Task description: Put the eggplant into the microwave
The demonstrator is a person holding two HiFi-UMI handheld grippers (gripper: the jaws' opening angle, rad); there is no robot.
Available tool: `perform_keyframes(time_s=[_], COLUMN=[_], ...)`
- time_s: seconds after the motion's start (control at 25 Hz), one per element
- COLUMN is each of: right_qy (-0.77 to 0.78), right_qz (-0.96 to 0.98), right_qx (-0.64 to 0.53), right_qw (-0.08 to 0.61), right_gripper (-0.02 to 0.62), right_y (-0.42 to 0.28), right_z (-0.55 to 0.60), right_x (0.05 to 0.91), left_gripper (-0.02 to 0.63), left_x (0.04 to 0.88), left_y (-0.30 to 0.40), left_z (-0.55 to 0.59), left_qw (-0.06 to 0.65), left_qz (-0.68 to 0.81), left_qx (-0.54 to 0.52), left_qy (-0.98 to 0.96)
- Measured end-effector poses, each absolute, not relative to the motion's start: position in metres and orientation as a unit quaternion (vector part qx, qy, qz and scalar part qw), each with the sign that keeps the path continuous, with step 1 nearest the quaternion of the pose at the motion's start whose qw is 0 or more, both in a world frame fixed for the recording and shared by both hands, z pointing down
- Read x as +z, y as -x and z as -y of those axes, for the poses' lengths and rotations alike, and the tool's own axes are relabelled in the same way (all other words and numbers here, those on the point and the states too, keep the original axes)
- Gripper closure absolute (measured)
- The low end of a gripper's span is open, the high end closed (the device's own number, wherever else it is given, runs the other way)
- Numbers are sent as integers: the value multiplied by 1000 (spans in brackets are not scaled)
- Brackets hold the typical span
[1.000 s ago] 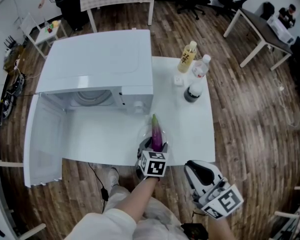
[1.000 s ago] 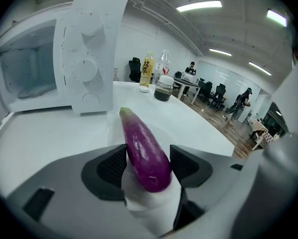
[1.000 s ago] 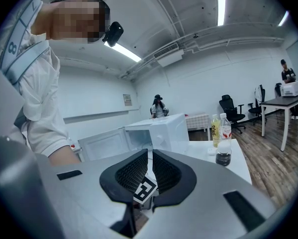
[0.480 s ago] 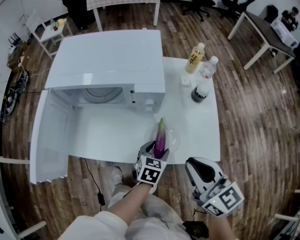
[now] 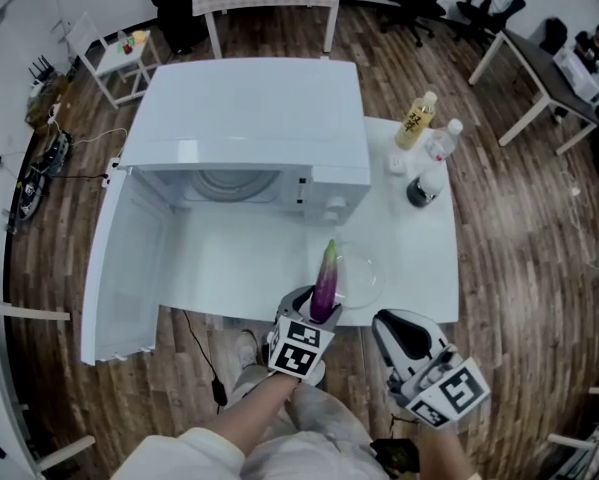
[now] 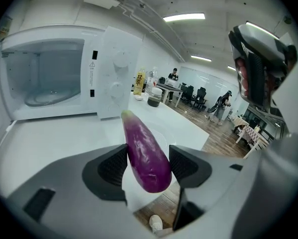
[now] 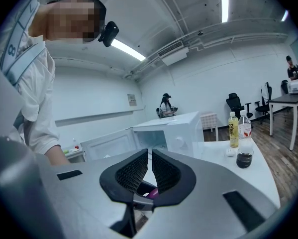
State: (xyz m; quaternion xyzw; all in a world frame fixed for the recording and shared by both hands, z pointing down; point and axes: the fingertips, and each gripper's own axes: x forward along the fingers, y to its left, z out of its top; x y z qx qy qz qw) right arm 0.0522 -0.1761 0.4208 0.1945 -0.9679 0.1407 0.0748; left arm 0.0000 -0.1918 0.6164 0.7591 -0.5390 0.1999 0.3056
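My left gripper (image 5: 317, 310) is shut on the fat end of a purple eggplant (image 5: 325, 278), held above the front edge of the white table (image 5: 409, 258). In the left gripper view the eggplant (image 6: 144, 153) sits pinched between both pads of that gripper (image 6: 148, 166), tip pointing forward. The white microwave (image 5: 249, 118) stands at the back left, its door (image 5: 129, 258) swung open to the left. Its cavity (image 6: 44, 73) lies ahead and left of the eggplant. My right gripper (image 5: 404, 336) hangs off the table's front right, its jaws (image 7: 149, 171) together and holding nothing.
A clear glass plate (image 5: 357, 276) lies just right of the eggplant. A yellow bottle (image 5: 416, 121), a clear bottle (image 5: 441, 140) and a dark jar (image 5: 419, 188) stand at the table's right back. Desks and chairs ring the wooden floor.
My left gripper has lifted the eggplant off the glass plate and carried it left, toward the microwave's opening. The right gripper has shifted a little, still shut.
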Motion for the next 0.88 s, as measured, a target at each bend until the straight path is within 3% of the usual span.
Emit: perform_keyframes(time_s=[0.56,0.88], right_qy=[-172,-177], right_qz=[972,972], right_qx=[139,134], right_qw=[74,71], right_gripper=[557,557], right_y=[26,59], right_z=[168,170], right_x=[415,422], left_gripper=[345,345], left_x=[601,590], left_y=[101,160], left_z=[174,190], left_qw=[301,260], left_qz=[574,579], left_qx=[193,225], left_qy=[-737,-740])
